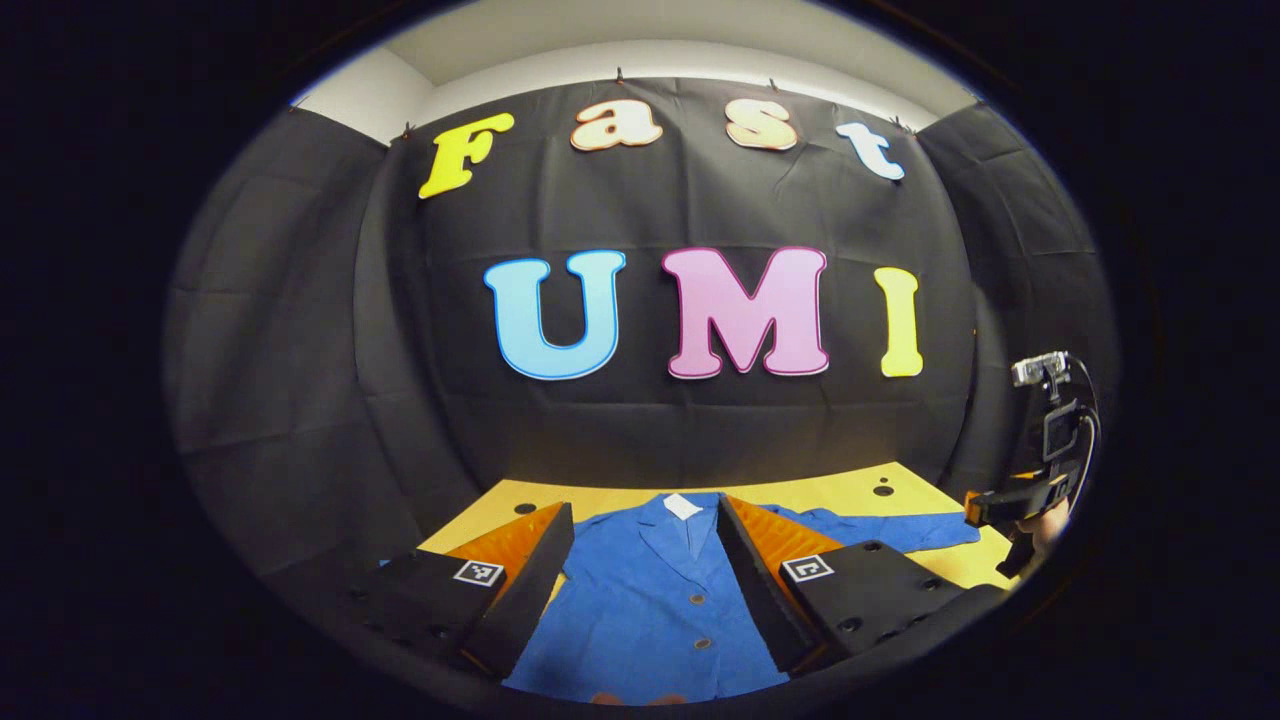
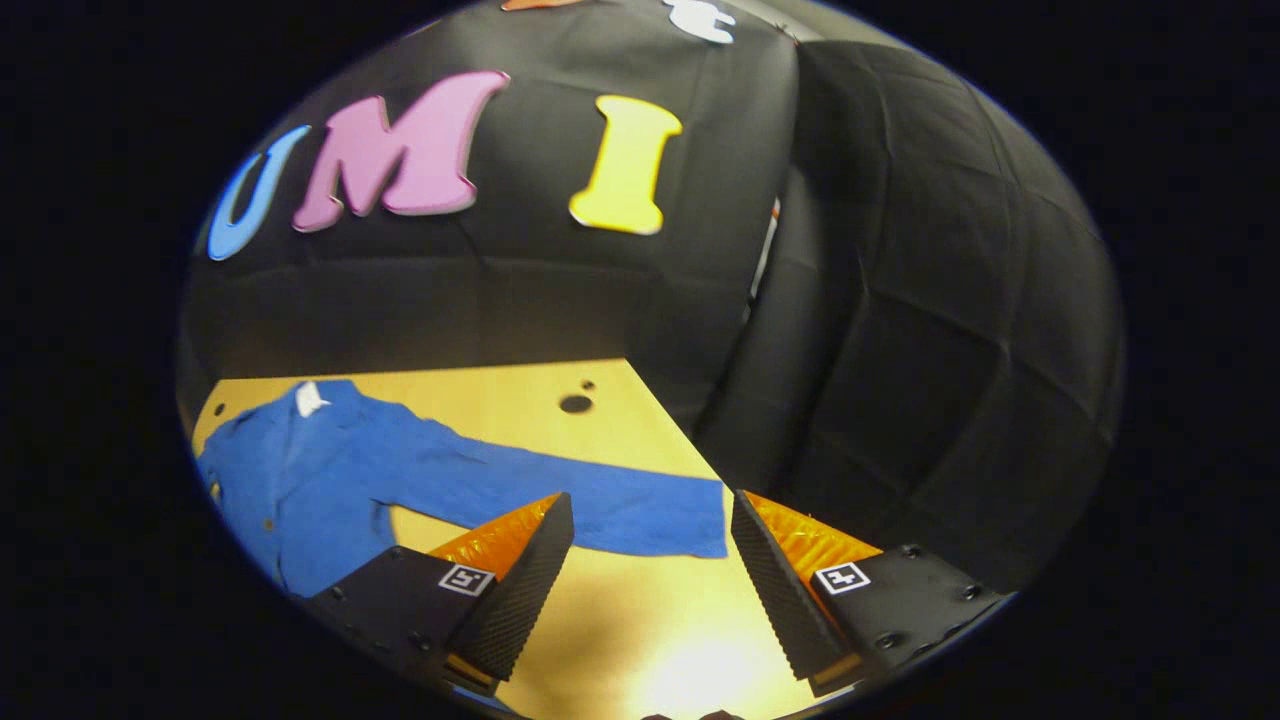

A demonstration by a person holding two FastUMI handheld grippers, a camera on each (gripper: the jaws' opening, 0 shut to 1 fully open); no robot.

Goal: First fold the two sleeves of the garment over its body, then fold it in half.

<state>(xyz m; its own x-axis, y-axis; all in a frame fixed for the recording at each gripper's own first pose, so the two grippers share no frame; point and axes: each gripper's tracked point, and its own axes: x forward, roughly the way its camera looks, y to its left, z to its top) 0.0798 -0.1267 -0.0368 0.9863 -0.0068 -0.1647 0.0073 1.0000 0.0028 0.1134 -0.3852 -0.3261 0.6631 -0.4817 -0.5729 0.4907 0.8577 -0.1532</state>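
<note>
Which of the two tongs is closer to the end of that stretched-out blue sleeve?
Right. The right tongs hang open just before the sleeve's cuff; the left tongs sit open over the jacket's buttoned front.

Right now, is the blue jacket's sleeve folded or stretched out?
Stretched out. The sleeve lies flat on the table, pointing away from the jacket body, not over it.

A yellow table [image 2: 520,400] carries a blue garment [image 2: 330,470] spread flat, one sleeve [image 2: 600,505] outstretched.

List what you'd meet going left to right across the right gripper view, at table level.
Garment body → white collar tag → outstretched sleeve → dark hole in the table → sleeve cuff → table's right edge.
</note>
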